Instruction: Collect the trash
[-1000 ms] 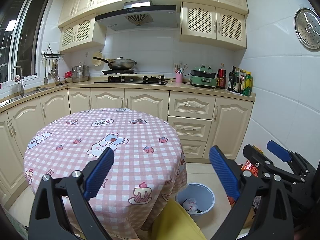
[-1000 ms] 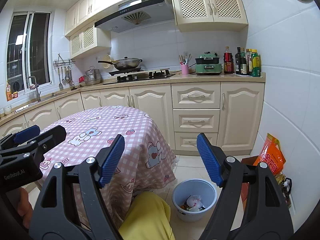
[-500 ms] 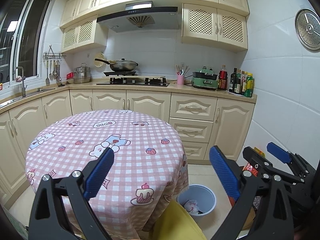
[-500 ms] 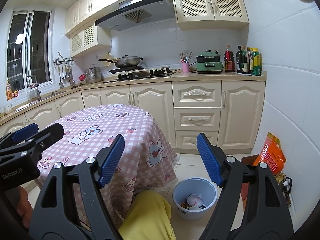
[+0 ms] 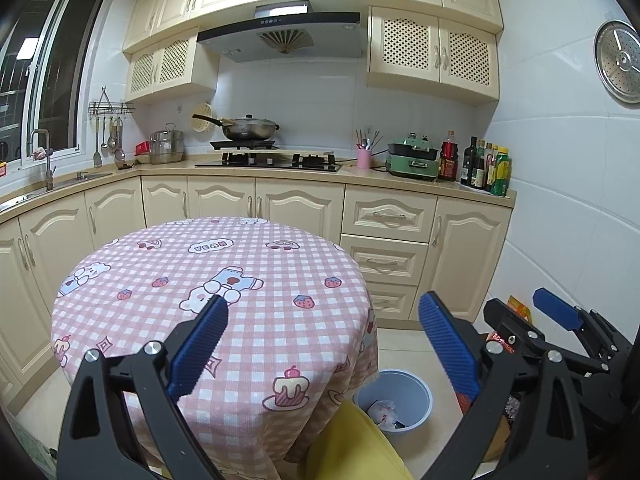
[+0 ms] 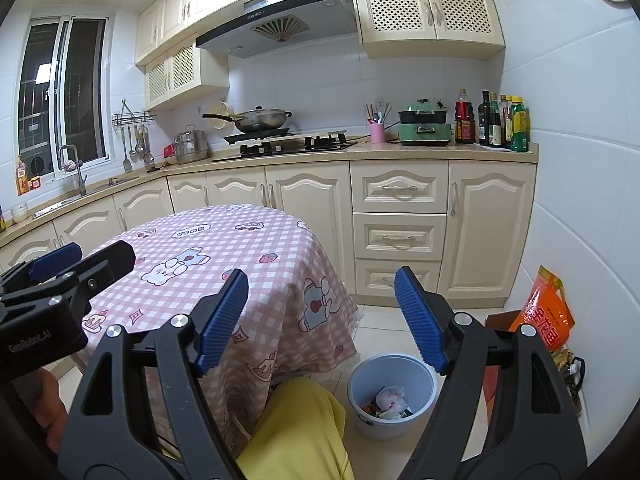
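Kitchen table, both tongs agape.

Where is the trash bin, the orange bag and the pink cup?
trash bin (image 6: 416, 368): right wrist view, on its blue-grey rim.
orange bag (image 6: 546, 318): right wrist view, on its printed front.
pink cup (image 6: 377, 133): right wrist view, on its side, on the counter.
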{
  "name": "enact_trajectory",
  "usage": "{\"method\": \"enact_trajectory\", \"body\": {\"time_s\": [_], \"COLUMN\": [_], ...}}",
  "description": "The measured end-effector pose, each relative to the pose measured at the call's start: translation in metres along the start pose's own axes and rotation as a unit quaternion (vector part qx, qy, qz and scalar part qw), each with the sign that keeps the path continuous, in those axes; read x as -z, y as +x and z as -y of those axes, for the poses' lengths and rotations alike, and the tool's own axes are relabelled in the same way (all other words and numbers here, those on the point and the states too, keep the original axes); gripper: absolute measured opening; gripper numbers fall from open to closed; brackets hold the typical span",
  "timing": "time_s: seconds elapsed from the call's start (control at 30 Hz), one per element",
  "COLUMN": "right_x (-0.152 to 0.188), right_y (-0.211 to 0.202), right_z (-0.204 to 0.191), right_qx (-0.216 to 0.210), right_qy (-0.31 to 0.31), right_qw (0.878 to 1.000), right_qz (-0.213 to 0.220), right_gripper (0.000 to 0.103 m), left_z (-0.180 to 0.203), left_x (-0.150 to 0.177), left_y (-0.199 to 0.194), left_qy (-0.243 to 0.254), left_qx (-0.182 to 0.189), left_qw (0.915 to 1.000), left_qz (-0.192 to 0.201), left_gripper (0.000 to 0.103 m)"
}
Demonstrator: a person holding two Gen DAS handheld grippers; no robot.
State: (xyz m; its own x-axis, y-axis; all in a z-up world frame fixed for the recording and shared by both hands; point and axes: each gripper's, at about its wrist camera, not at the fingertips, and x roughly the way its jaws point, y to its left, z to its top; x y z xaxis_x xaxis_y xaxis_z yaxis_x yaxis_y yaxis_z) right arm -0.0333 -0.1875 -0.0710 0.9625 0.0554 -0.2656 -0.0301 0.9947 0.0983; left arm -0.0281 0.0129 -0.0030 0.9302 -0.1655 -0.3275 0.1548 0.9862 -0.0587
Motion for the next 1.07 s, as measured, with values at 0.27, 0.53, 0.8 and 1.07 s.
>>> {"method": "enact_trajectory", "body": {"time_s": [0.27, 0.53, 0.8, 1.07], "right_x": [0.0008, 0.0014, 0.0031, 0.0051], "right_y": [0.0008, 0.0015, 0.0014, 0.0034], "right_z": [0.001, 0.0022, 0.0017, 0.0023], "right_qx": [-0.002, -0.002, -0.002, -0.001], "right_qy": [0.0, 0.003, 0.003, 0.011], "right_qw": [1.0, 1.0, 1.0, 1.0], "right_qz": [-0.002, -0.004, -0.008, -0.012], "right_gripper": [0.075, 0.075, 0.075, 0.08], "left_z": [0.0006, 0.0007, 0.0013, 0.0014], "left_x": [0.0012, 0.0041, 0.0056, 0.0057], "left_y": [0.0012, 0.0034, 0.0045, 0.0056], "left_qy": [0.001, 0.002, 0.003, 0.004], "left_qx": [0.001, 0.001, 0.001, 0.001], "left_qw": [1.0, 1.0, 1.0, 0.9999], "left_qz": [-0.003, -0.005, -0.006, -0.01], "left_gripper": [0.094, 0.094, 0.094, 0.095]}}
